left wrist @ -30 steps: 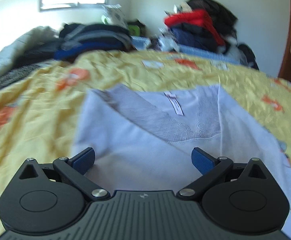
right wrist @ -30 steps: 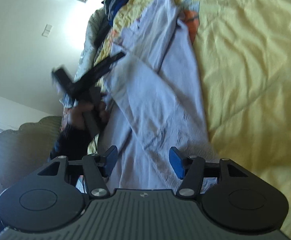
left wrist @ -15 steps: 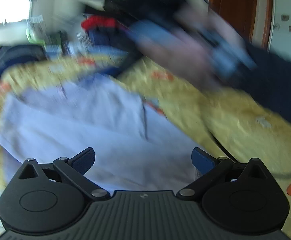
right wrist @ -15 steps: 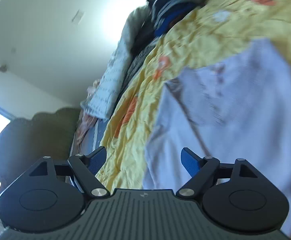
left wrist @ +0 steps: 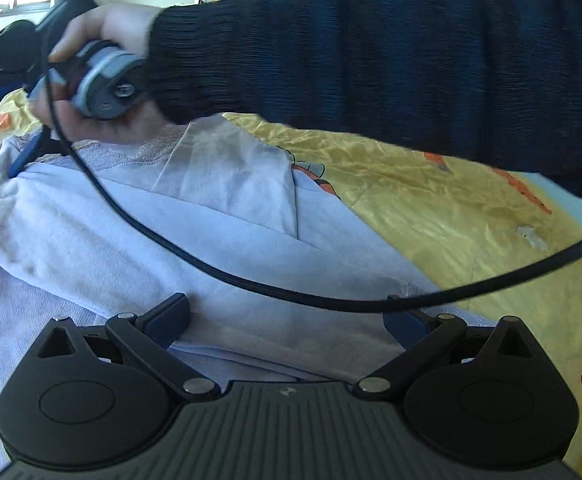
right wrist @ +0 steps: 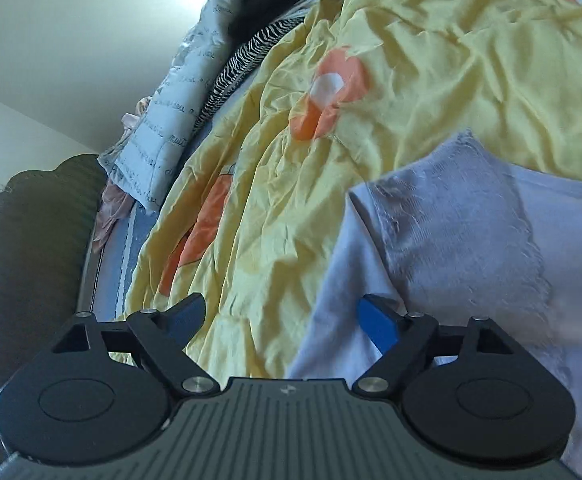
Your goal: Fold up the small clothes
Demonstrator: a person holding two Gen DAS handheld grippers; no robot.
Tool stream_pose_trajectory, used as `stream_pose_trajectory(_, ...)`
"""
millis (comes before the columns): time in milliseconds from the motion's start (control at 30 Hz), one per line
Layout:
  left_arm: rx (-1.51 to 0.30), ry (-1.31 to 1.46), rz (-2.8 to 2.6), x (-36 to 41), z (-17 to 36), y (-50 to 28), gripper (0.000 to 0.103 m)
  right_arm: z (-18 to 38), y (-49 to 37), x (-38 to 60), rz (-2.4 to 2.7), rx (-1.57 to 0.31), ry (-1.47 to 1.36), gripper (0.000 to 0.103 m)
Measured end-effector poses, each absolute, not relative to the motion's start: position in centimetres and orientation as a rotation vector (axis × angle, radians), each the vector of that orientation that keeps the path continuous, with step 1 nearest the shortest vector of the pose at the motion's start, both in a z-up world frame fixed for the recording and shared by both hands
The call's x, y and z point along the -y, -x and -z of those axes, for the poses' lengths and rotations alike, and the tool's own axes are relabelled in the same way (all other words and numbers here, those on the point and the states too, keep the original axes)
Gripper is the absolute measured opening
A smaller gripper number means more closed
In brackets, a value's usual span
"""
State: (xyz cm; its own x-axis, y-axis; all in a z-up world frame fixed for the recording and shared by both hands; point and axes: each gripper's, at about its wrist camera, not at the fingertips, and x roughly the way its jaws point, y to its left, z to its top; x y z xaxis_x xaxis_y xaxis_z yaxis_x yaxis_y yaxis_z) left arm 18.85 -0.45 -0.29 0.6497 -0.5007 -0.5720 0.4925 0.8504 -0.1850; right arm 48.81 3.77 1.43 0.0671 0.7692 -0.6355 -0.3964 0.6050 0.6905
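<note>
Partly hidden by a sleeve [left wrist: 371, 56], the shirt [left wrist: 219, 248] underlies both spread tools [left wrist: 287, 318] [right wrist: 281, 318].

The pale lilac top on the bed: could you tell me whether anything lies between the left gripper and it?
Only a black cable, which sags across the pale lilac top just ahead of the open left gripper. The right hand works at the collar farther off.
</note>
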Motion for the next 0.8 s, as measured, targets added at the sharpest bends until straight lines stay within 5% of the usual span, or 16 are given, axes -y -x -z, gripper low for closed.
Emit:
stream_pose_trajectory(233, -0.653, -0.006, 0.556, 0.9, 0.2, -18.8, 0.103, -1.9, -48.6, -6.5, -0.948, -1.140, -0.266, 0.100)
stream_pose_trajectory(300, -0.647, -0.019, 0.550, 1.0, 0.2, -18.6, 0.103, -2.4, -47.8, -6.1, -0.918, -1.140, -0.251, 0.094)
stream_pose_trajectory(333, -0.639, -0.013, 0.550, 0.9, 0.2, -18.5, 0.103, -2.8, -47.3, -5.2, -0.906, -1.159, -0.280, 0.081)
stream_pose_trajectory(400, -0.592, 0.018, 0.493, 0.0, -0.2, -17.7, 0.103, -4.2, -45.8, -2.3, -0.962, -1.195, -0.372, 0.077)
stream_pose_trajectory(567, -0.478, 0.091, 0.275, -3.9, -3.0, -13.4, 0.103, -8.8, -37.8, 10.4, -1.039, -1.012, -0.481, 0.084)
stream_pose_trajectory(800, -0.717, 0.526, 0.109, -13.1, -1.6, -11.1, 0.103, -3.3, -25.6, 27.8, -0.771, -1.074, -0.599, 0.082)
